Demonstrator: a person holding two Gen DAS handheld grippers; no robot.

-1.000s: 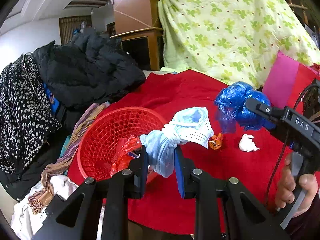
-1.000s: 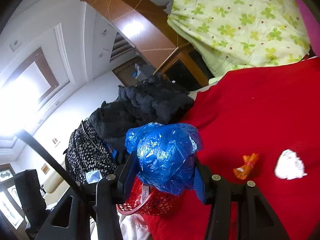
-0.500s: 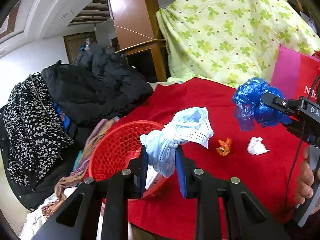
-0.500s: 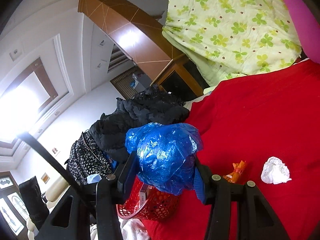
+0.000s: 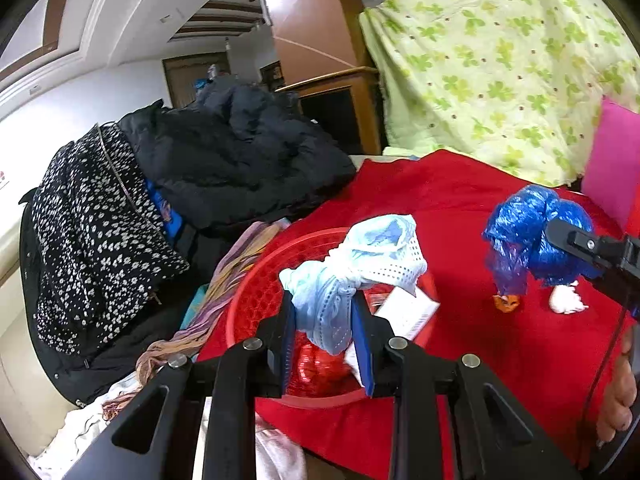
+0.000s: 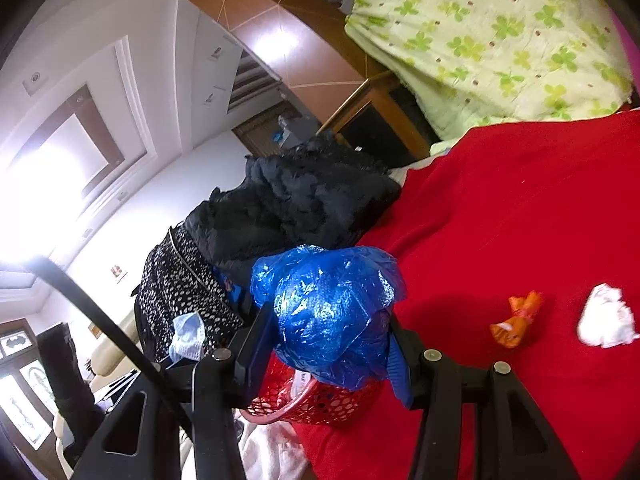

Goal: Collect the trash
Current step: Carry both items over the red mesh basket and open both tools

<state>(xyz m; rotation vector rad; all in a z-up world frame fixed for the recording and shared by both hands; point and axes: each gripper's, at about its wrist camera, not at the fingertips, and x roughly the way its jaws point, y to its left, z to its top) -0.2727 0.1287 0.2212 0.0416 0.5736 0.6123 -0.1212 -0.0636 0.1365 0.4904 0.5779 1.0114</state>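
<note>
Knotted pale-blue cloth upright in left gripper, above red basket

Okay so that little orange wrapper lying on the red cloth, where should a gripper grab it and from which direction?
Grip the orange wrapper across its pinched waist, where it narrows between the fanned top and the fuller bottom. Come from above, jaws straddling that neck, since it lies flat on the red cloth and offers little height from the side. The white crumpled paper beside it sits apart, so there looks to be room.
</note>
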